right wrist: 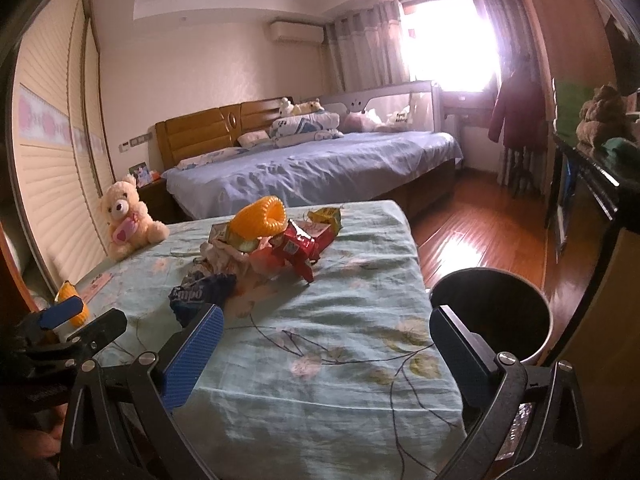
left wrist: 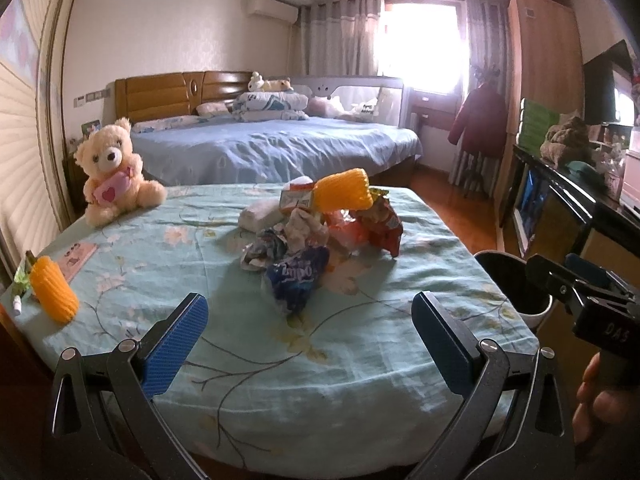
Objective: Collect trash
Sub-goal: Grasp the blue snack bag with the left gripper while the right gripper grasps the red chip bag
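Basically nothing collected yet, as far as I can judge. Trash pile (left wrist: 320, 232) sits mid-bench on the floral cloth (left wrist: 320, 360): blue crumpled wrapper (left wrist: 298, 276) nearest, red snack bags (right wrist: 298, 246) behind it, a yellow foam net sleeve (left wrist: 344, 190) on top, plus white tissue-ish wads. Dark bin (right wrist: 492, 316) stands on the floor just beside the bench's right edge; its inside is black & I can't tell if anything's in it.

Left claw (left wrist: 310, 344) has its fingers spread wide, nothing between them, hovering at the near edge w/ the blue wrapper ahead. Right claw (right wrist: 326, 356) likewise gapes, holding nothing, bin rim just behind its right finger.

Left to do: whole pile → bin, probably piece by piece.

Hard to make out: items buried under the heap, print on the wrappers mostly unreadable. Second yellow net sleeve (left wrist: 54, 294) near the bench's left edge & a pink card (left wrist: 78, 258) close by — trash or not, unclear. Teddy bear (left wrist: 114, 172) at the far-left corner likely stays. Bench legs & the bin's base are cut off.
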